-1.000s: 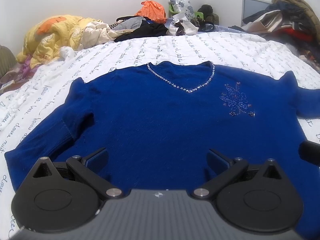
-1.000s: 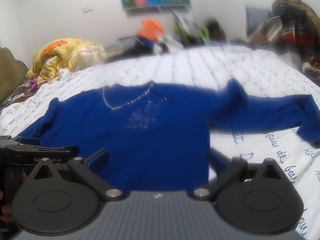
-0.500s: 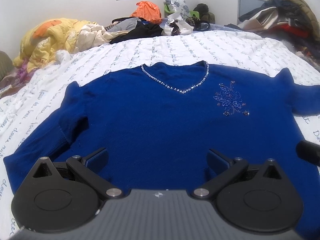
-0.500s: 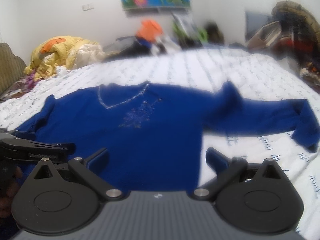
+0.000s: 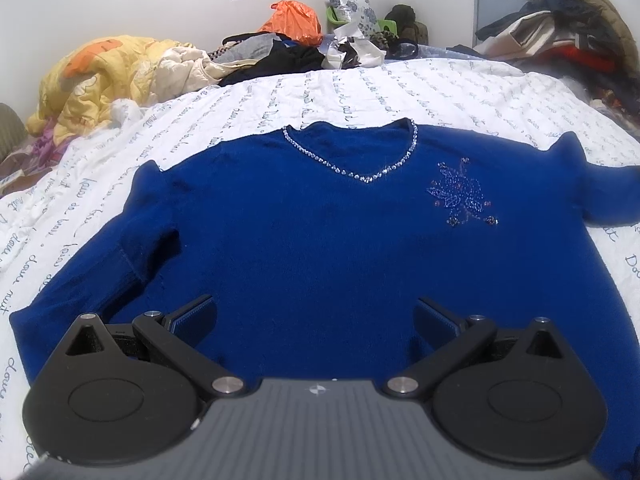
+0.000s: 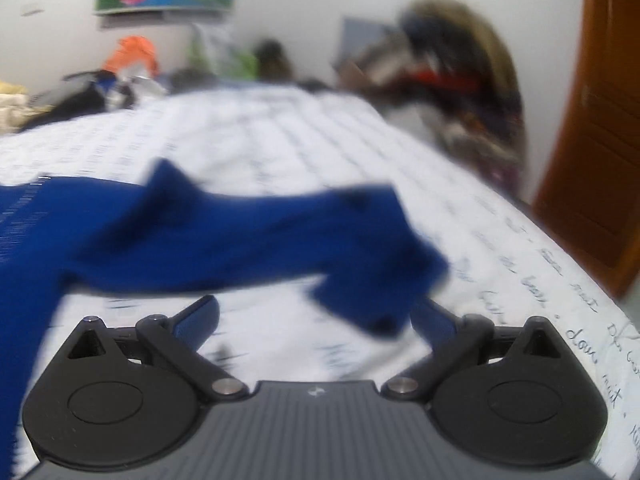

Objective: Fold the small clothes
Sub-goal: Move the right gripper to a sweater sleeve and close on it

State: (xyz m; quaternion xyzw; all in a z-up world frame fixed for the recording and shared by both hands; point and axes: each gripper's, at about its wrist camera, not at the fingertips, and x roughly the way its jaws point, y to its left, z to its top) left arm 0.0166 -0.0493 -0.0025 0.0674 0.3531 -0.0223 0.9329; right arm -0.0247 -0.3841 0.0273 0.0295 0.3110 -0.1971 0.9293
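A dark blue sweater (image 5: 320, 232) with a rhinestone V-neck and a beaded flower lies flat, front up, on the white bed. My left gripper (image 5: 314, 316) is open and empty, low over the sweater's bottom hem. In the blurred right wrist view, the sweater's right sleeve (image 6: 256, 240) stretches across the bed, its cuff (image 6: 380, 296) bent toward me. My right gripper (image 6: 316, 320) is open and empty, just short of that cuff; its right finger sits close beside the cuff.
The bed has a white cover with printed script (image 5: 360, 92). A yellow quilt (image 5: 104, 76) is heaped at the far left. Bags and clothes (image 5: 296, 40) lie along the far edge. A clothes pile (image 5: 560, 36) stands at the far right. A brown door (image 6: 600, 140) is on the right.
My right gripper has swung right, from facing the sweater's body to facing the right sleeve and cuff. My left gripper has crept slightly forward over the hem. Both stay open.
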